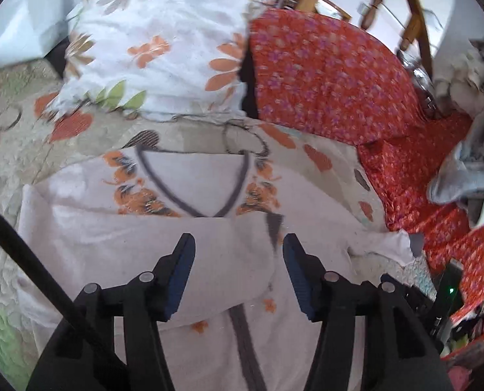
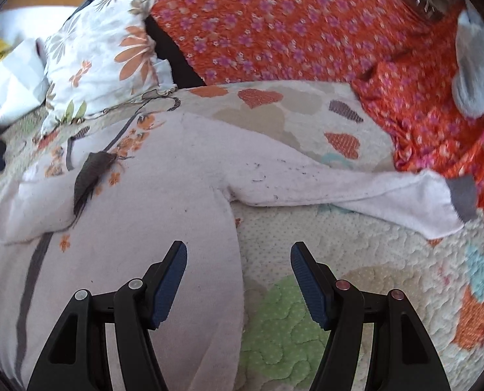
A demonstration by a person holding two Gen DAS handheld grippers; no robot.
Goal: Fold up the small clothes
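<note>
Both tools hung wide apart and empty: left tool [image 1: 238, 251] over the white garment [image 1: 150, 247], right tool [image 2: 238, 259] at its edge.

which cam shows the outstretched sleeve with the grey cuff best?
Right wrist. The sleeve lies in full there, from armpit to grey cuff, flat on the quilt beyond the open right gripper. Left wrist shows it only foreshortened and blurred at the right, cuff barely visible, past the open left gripper.
</note>
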